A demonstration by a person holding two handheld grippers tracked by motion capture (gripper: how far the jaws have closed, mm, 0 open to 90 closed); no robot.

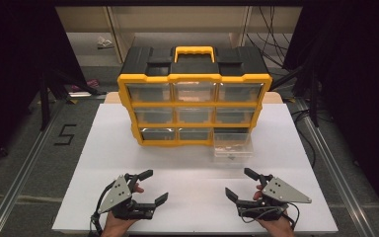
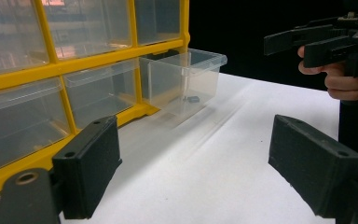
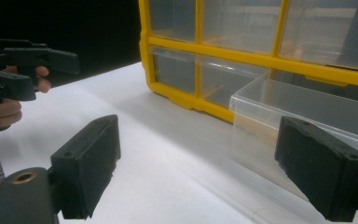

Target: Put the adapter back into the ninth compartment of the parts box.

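**Both grippers spread wide before a pulled-out clear drawer**

We see a yellow-framed organiser (image 1: pixel 194 101) with a black top and a yellow carry handle (image 1: pixel 194 52), standing at twelve o'clock on a white, matte table (image 1: pixel 94 163). Its front is a three-by-three grid of clear, glossy plastic drawers with squared corners. The clear drawer (image 1: pixel 232 146) of the bottom row, at the cabinet's five o'clock corner, is pulled out toward us. It is a thin-walled rectangular box with a flat lip, and its long axis runs from twelve to six o'clock, open end up, front face pointing at six. In the left gripper view a small dark part (image 2: pixel 193 99) lies on its floor; we cannot tell what it is.

We hold the left gripper (image 1: pixel 147 186) at seven o'clock on the table, jaws released and wide apart, gripping nothing; its jaws are blocky, black and faintly grainy, under a grey three-cornered plate. The right gripper (image 1: pixel 241 182) sits at five o'clock, likewise spread open and empty, just short of the drawer and pointing toward eleven o'clock. In the right gripper view the drawer's near corner stands just behind the right-hand jaw.
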